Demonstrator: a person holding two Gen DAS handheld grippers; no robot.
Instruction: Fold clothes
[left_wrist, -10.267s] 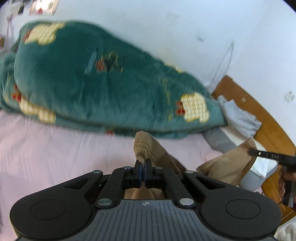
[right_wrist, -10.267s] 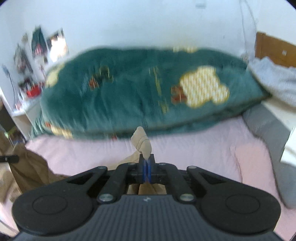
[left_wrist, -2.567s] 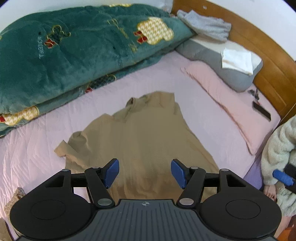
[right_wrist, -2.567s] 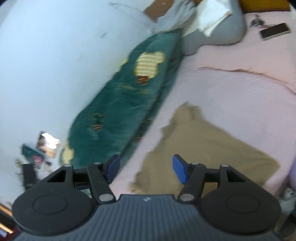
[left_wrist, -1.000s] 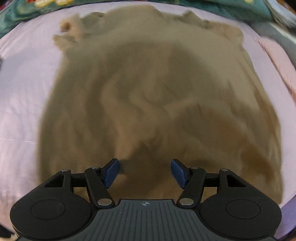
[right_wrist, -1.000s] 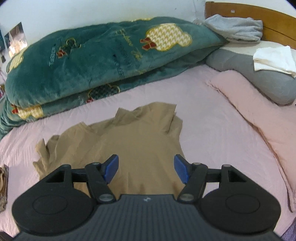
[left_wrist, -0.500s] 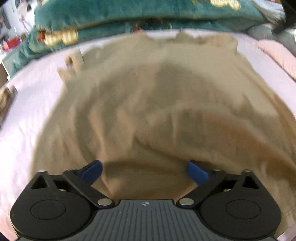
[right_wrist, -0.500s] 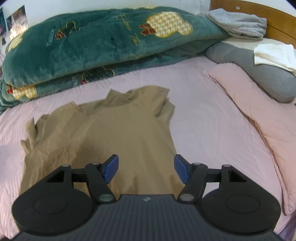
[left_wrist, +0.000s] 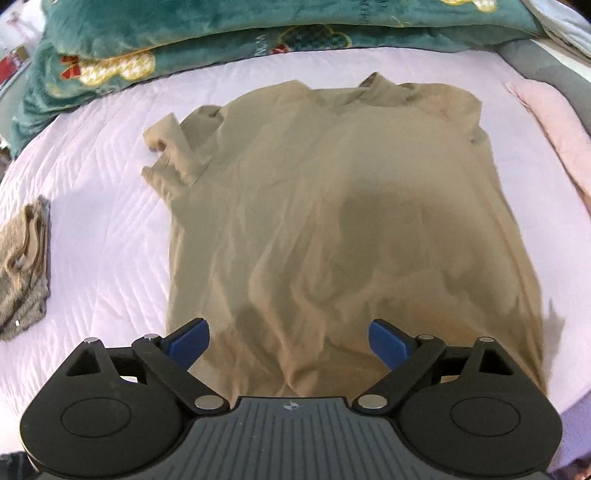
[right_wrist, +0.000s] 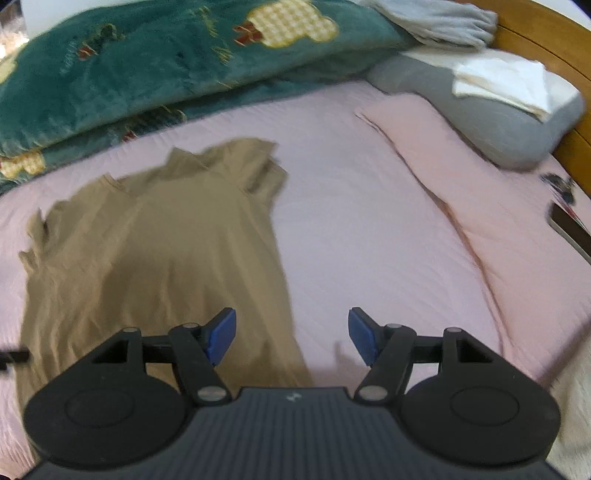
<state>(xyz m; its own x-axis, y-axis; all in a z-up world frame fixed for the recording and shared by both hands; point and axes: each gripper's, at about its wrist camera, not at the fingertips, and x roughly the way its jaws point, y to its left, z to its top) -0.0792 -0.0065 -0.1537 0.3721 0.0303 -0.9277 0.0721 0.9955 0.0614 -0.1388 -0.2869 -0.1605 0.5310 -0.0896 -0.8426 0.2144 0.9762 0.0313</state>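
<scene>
A tan short-sleeved shirt (left_wrist: 332, 206) lies spread on the pink bed sheet (left_wrist: 103, 229), collar toward the far blanket, with its left sleeve bunched up. My left gripper (left_wrist: 288, 341) is wide open and empty, low over the shirt's wrinkled bottom hem. The same shirt shows at the left of the right wrist view (right_wrist: 155, 236). My right gripper (right_wrist: 291, 336) is open and empty, above the shirt's lower right edge, its right finger over bare sheet (right_wrist: 369, 229).
A teal blanket (right_wrist: 166, 62) lies rolled along the far side. A grey pillow (right_wrist: 491, 118) with a white cloth and a pink pillow (right_wrist: 480, 206) lie right, by the wooden headboard (right_wrist: 535, 40). A folded brownish garment (left_wrist: 22, 266) sits at left.
The left gripper has pulled back and up from the shirt, its jaws staying wide. The right gripper has shifted rightward, so the shirt now sits left in its view.
</scene>
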